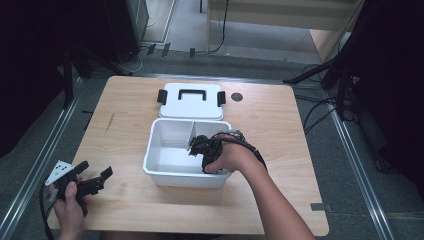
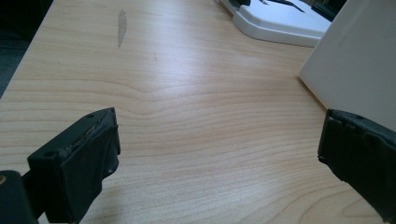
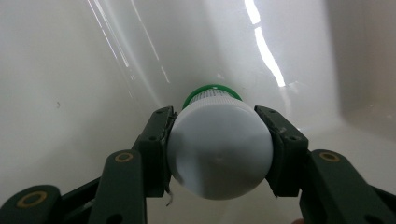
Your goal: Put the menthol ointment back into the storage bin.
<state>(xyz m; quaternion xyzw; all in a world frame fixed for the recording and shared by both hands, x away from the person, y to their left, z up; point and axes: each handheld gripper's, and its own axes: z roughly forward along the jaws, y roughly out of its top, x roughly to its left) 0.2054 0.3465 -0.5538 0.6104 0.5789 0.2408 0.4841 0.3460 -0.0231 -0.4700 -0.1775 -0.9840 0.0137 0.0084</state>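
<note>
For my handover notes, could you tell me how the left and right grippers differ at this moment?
The left gripper is open with nothing between its jaws; the right gripper is shut on a white bulb. The left hovers over bare table; the right reaches into the white box. Both are hand-held.

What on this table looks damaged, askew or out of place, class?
Little stands out. The wooden table has a grey scuff mark near its far left. The box lid lies off the white box, flat behind it. The right gripper clamps a light bulb.
</note>
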